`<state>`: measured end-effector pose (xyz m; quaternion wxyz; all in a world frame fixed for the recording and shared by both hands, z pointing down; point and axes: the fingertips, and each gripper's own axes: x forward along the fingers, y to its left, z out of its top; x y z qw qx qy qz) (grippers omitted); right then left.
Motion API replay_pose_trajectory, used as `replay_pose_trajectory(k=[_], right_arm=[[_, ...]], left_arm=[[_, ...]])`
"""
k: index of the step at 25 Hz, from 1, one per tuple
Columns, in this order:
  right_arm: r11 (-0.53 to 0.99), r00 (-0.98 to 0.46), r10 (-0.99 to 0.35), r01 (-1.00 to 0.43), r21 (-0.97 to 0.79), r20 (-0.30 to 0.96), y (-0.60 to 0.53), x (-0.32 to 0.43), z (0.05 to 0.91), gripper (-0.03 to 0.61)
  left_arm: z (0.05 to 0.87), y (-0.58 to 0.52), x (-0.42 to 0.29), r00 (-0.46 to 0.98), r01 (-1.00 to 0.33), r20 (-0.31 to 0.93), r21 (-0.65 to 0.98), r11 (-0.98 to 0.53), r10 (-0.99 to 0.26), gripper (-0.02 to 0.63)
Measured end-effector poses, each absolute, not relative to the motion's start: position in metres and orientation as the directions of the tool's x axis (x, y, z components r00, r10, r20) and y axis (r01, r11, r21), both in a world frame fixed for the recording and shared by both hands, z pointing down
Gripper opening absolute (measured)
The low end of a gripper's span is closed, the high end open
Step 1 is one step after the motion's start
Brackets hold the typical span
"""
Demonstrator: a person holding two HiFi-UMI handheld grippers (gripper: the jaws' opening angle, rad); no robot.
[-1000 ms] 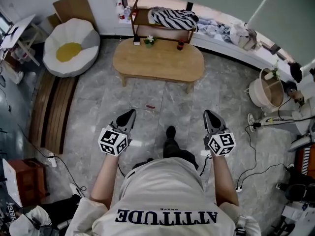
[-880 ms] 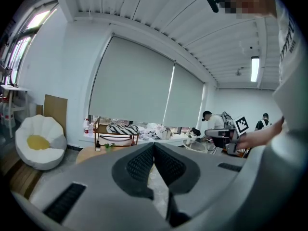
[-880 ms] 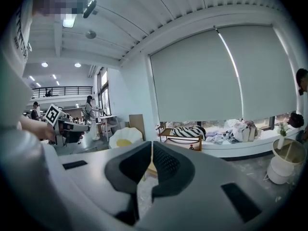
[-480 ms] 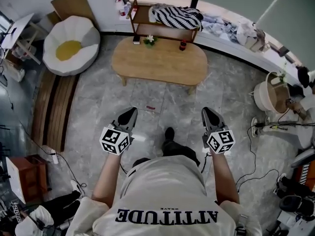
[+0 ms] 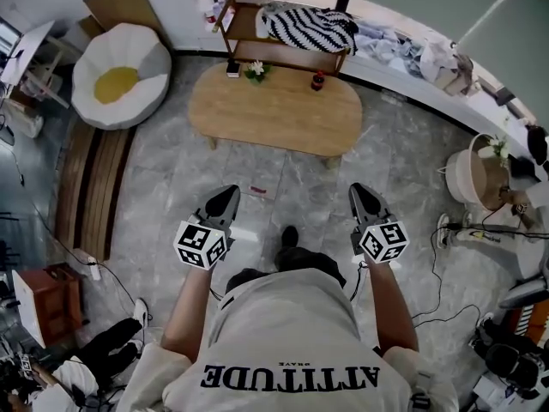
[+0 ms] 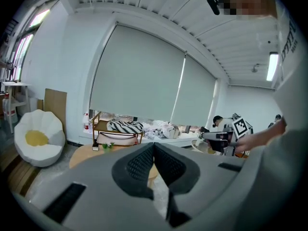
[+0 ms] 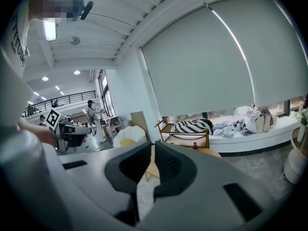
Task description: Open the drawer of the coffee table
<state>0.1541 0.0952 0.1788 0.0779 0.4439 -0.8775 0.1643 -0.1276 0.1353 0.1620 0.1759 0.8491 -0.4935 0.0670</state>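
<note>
Head view looks down on one oval wooden coffee table (image 5: 274,110) on the grey floor, well ahead of the person and apart from both grippers. Its drawer cannot be made out from above. Three small things stand along its far edge: one white box (image 5: 232,70), one potted plant (image 5: 255,69) and one dark bottle (image 5: 318,81). Behind it is one wooden shelf (image 5: 244,48) with one striped cloth (image 5: 310,28); to the left is one egg-shaped cushion seat (image 5: 116,75). Two grippers point toward the table. The left gripper (image 5: 230,194) has its jaws closed together on nothing, and the right gripper (image 5: 358,190) is likewise closed and empty.
</note>
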Motion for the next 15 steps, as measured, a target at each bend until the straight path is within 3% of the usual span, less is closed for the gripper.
replay_pose_trajectory(k=[5, 8, 15], right_arm=[[0.556, -0.619, -0.728, -0.784, -0.276, 0.295, 0.070, 0.165, 0.196, 0.025], [0.550, -0.617, -0.725, -0.786, -0.284, 0.305, 0.058, 0.172, 0.205, 0.078], [0.524, -0.616, -0.734, -0.781, -0.339, 0.286, 0.041, 0.177, 0.205, 0.080]], left_arm=[[0.169, 0.110, -0.110, 0.492, -0.869, 0.306, 0.237, -0.435, -0.815, 0.020], [0.172, 0.099, -0.102, 0.488, -0.871, 0.311, 0.233, -0.432, -0.815, 0.020], [0.175, 0.083, -0.093, 0.499, -0.866, 0.344, 0.233, -0.443, -0.795, 0.020]])
